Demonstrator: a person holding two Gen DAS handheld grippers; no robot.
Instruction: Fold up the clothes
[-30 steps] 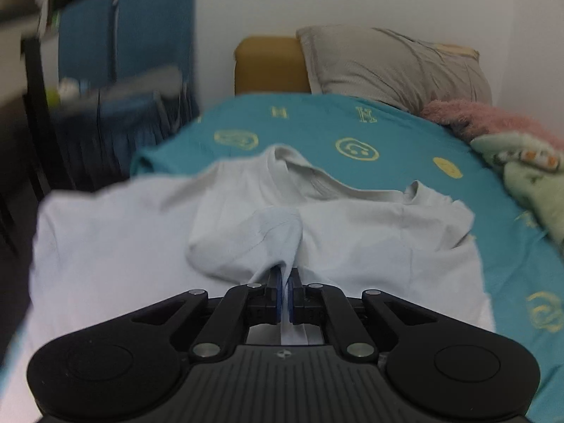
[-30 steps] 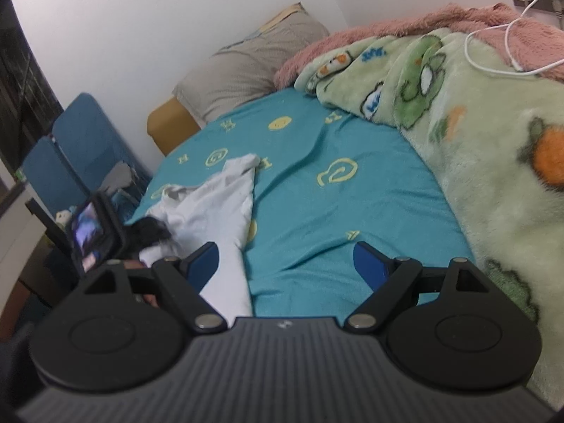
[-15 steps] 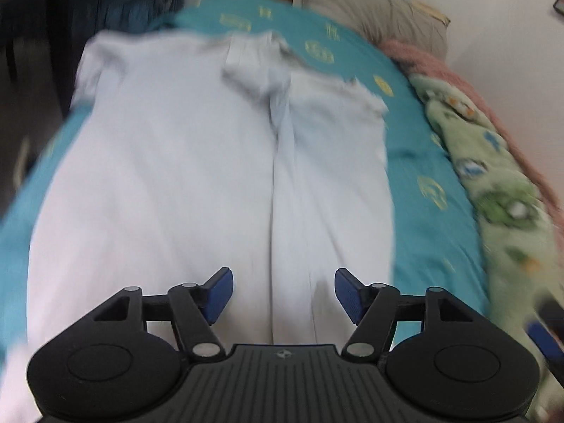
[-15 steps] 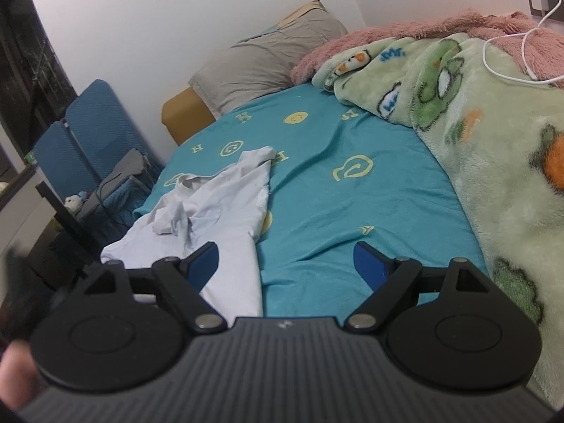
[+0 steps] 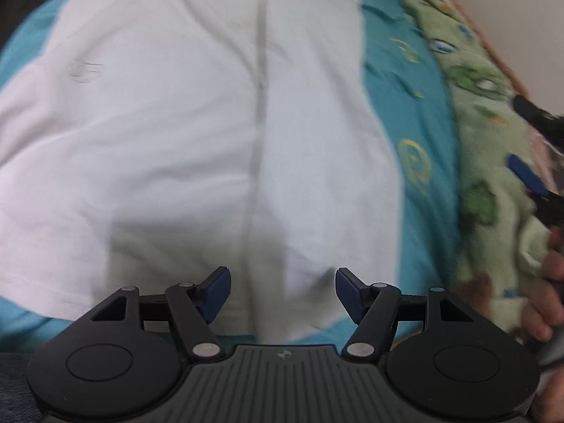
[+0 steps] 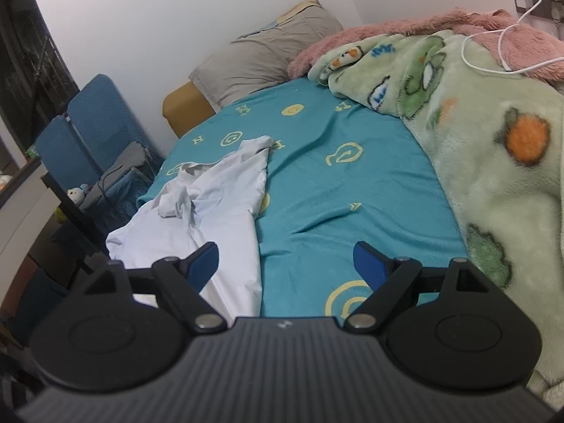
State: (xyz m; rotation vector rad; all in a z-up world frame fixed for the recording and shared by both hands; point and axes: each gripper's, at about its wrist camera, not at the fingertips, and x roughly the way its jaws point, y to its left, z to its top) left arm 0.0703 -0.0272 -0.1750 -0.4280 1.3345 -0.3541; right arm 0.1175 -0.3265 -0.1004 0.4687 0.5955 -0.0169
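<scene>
Soft white cotton T-shirt (image 6: pixel 211 208) lay spread and creased, one long fold down its middle, on the teal bed sheet (image 6: pixel 335 190) printed with yellow motifs, beside a fleecy green cartoon blanket (image 6: pixel 493 162). Left tool (image 5: pixel 282 290) hung over the shirt's lower hem, blue pads spread apart and gripping nothing. Right tool (image 6: pixel 285 264) likewise stood wide and empty above the sheet at the shirt's edge.

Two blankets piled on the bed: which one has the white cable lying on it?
The pink fuzzy blanket at the far edge; the white cable loops across it. The green cartoon-print blanket lies in front of it, nearer the right gripper.
</scene>
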